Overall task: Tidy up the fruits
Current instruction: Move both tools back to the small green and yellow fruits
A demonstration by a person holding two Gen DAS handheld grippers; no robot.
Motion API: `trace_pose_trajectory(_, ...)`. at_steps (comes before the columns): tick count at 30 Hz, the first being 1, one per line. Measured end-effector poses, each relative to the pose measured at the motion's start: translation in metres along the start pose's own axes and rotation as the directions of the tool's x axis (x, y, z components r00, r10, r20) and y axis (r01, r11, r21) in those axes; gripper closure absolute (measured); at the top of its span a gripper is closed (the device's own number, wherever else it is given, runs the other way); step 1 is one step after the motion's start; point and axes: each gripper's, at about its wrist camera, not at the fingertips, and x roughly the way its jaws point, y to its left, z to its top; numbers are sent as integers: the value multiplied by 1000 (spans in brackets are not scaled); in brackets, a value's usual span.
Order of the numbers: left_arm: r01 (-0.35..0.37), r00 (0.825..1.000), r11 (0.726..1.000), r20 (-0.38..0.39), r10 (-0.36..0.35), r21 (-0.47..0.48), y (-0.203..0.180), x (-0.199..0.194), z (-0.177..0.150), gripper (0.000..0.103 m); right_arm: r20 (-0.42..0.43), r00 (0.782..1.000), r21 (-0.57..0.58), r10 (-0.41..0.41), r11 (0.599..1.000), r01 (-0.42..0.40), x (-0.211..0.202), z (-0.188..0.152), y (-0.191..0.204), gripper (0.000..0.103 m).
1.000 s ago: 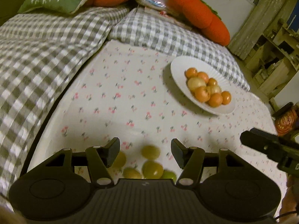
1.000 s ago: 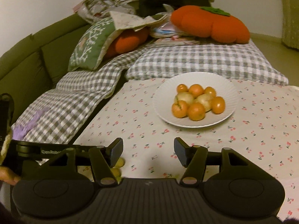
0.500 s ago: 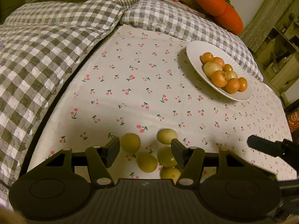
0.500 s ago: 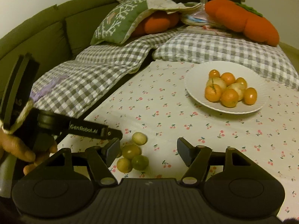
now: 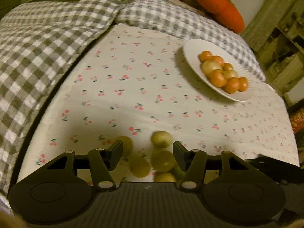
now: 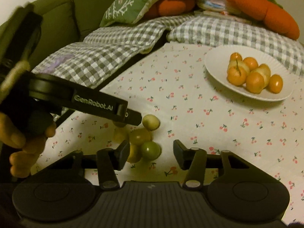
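Both tongs closing on nothing: your left gripper (image 5: 147, 153) sits right over the small round yellow-green fruits (image 5: 161, 139) at 12 o'clock, nearer than your right gripper (image 6: 150, 153), where they lie at 10 o'clock.

One white plate (image 6: 247, 93), five orange fruits (image 6: 254, 81) and two pale yellow ones (image 6: 265, 72) on it, five greenish fruits (image 6: 150, 150) near the worktop's edge, two claws (image 6: 149, 153).
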Motion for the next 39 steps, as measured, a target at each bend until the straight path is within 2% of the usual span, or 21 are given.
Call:
trace_pose_trajectory(9,25,1000,997,-14,-24,68,-14,5,-3,75,-24,1000,11,3,1000,-3,14,-3,0,70)
trace_pose_trajectory(16,29,999,994,-41,-25,106,-19,12,-7,78,-46,998,-45,-37,998,35,28,-10,7,79)
trace_pose_trajectory(25,7,998,992,-58,1,130,-21,19,-8,79,-55,996,-61,-75,996,71,24,-8,10,80)
trace_pose_trajectory(32,14,996,989,-86,-2,150,-23,25,-11,84,-63,990,-47,-126,991,123,24,-5,3,80)
trace_pose_trajectory(39,-4,996,986,-87,19,167,-25,30,-12,86,-56,990,-55,-129,991,126,23,-5,7,80)
